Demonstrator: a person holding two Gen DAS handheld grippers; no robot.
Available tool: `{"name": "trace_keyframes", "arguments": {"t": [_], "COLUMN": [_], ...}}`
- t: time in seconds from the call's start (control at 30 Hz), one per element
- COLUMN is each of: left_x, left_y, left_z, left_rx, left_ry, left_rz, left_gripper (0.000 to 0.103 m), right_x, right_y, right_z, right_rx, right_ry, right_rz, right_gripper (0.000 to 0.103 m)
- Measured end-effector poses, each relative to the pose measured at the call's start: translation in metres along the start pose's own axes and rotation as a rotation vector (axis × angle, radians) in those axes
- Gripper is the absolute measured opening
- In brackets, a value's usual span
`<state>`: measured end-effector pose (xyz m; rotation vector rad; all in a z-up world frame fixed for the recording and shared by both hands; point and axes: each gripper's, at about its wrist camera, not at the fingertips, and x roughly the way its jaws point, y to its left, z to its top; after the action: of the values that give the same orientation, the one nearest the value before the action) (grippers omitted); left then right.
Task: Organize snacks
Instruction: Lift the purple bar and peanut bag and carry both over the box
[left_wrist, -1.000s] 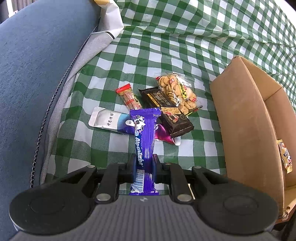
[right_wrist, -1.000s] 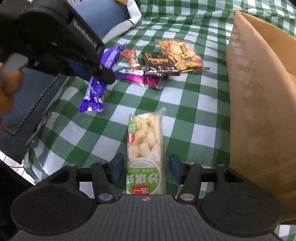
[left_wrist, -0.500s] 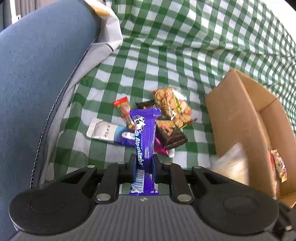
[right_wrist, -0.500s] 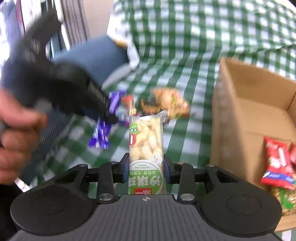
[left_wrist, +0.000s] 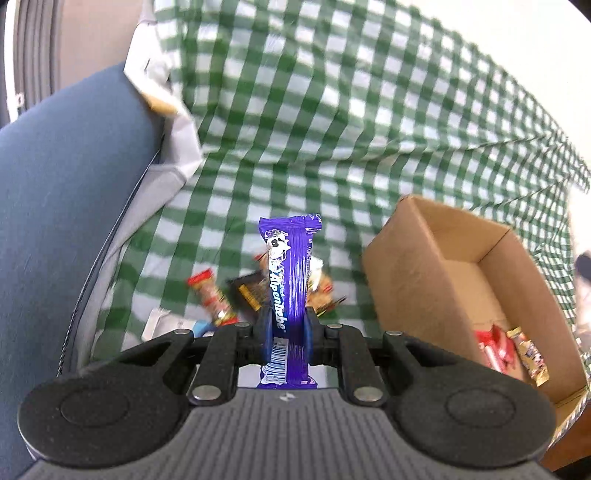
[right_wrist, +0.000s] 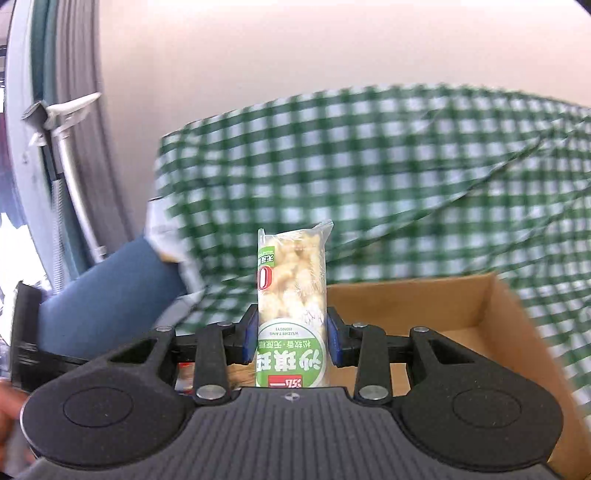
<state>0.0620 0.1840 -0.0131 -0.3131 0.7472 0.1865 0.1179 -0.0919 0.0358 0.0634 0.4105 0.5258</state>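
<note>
The purple candy bar (left_wrist: 288, 291) is clamped low by the left gripper (left_wrist: 286, 332); the puffed-rice packet (right_wrist: 291, 295) likewise by the right gripper (right_wrist: 290, 338). Both are judged light, crinkly and crushable; grip at the wrapper's lower end is considered adequate.

We find the left gripper (left_wrist: 286, 332) at the lower centre of its frame, both blue pads pressed against the purple candy bar (left_wrist: 290, 280), which stands upright between them. We find the right gripper (right_wrist: 291, 338) likewise at lower centre, clamped on the green-labelled snack pack (right_wrist: 291, 295). A sliver of skin, blurred, shows at the lower left edge of the right view.
</note>
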Motion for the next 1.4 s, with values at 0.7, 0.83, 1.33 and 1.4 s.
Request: {"name": "trace_keyframes", "arguments": {"t": [0.7, 0.83, 1.33, 1.4], "left_x": [-0.012, -0.015, -0.006, -0.006], "left_y": [-0.100, -0.115, -0.171, -0.172], "left_z": [-0.005, -0.006, -0.031, -0.034], "left_rx": [0.129, 0.138, 0.288, 0.298], "left_ry": [-0.174, -0.210, -0.201, -0.200], "left_rz": [-0.164, -0.219, -0.329, -0.334], "left_gripper": [0.018, 0.018, 0.018, 0.018], "right_x": [-0.040, -0.049, -0.054, -0.052], "right_y": [-0.119, -0.130, -0.148, -0.147], "right_z": [-0.046, -0.049, -0.055, -0.055], "right_rx": [0.195, 0.213, 0.229, 0.225], "right_ry": [-0.013, -0.020, -0.018, -0.016], "right_rz": [-0.262, -0.296, -0.357, -0.357], "right_gripper": [0.038, 0.038, 0.038, 0.038]}}
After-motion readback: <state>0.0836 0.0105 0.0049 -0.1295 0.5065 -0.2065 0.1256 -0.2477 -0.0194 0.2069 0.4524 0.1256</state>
